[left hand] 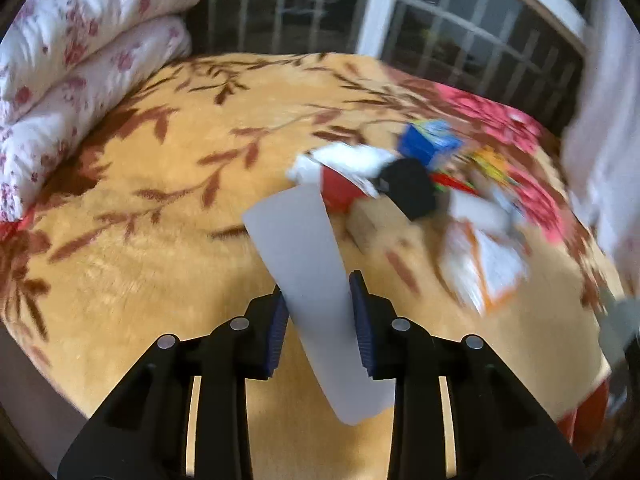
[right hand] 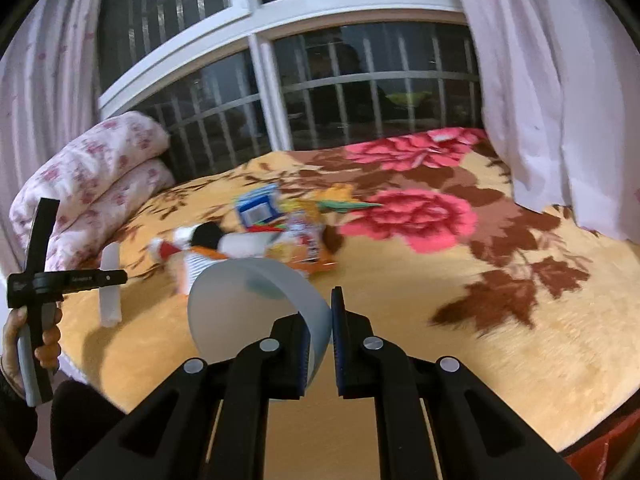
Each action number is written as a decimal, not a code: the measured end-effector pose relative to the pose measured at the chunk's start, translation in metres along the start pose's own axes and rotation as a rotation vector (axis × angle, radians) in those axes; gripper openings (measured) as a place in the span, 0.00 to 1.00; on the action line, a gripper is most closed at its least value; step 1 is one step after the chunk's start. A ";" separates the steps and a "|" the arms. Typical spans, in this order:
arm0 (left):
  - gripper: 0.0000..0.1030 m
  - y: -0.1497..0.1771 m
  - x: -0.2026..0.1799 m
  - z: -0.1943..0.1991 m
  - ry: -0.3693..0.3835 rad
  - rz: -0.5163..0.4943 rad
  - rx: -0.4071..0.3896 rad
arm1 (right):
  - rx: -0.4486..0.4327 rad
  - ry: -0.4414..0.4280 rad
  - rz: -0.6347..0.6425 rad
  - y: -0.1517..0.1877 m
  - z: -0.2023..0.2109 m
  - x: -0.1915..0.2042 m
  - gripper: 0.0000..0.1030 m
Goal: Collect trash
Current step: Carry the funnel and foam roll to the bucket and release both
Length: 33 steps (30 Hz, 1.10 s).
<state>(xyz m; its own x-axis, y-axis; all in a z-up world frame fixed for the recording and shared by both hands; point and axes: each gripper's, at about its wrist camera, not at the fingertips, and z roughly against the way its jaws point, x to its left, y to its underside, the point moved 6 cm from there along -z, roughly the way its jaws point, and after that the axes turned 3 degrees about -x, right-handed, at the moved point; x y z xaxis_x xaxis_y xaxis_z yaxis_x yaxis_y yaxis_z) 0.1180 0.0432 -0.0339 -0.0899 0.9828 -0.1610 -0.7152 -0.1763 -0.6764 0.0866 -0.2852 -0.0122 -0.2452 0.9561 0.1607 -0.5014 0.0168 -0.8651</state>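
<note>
The left gripper [left hand: 319, 304] is clamping 1 frosted plastic cup [left hand: 308, 280], the right gripper [right hand: 320, 328] is pinching what looks like another cup's rim [right hand: 256, 308], while blurred trash [right hand: 276, 232] is lying on the blanket [right hand: 500, 340].

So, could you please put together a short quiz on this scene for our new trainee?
1. True or false: the left gripper is empty.
2. What does the right gripper hold between its fingers? A) blue carton B) translucent cup C) folded quilt
3. Fill in: the trash pile lies on the yellow floral ____.
Key: 1 false, it clamps a white cup; 2 B; 3 blanket.
</note>
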 end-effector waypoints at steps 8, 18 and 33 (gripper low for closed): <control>0.28 0.046 -0.019 0.058 0.031 -0.145 -0.066 | 0.043 -0.091 0.037 0.032 0.029 0.061 0.09; 0.28 0.126 -0.038 0.096 0.077 -0.314 -0.015 | 0.138 -0.140 0.059 0.088 0.071 0.103 0.09; 0.28 0.225 -0.035 0.037 0.141 -0.446 0.239 | 0.393 -0.110 0.054 0.180 0.060 0.109 0.09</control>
<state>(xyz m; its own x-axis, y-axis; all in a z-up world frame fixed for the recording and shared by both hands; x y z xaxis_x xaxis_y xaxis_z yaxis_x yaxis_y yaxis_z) -0.0654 -0.0284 -0.1539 0.3418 0.9398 -0.0014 -0.8023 0.2910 -0.5211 -0.0794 -0.1958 -0.1218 -0.3559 0.9153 0.1885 -0.7591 -0.1655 -0.6296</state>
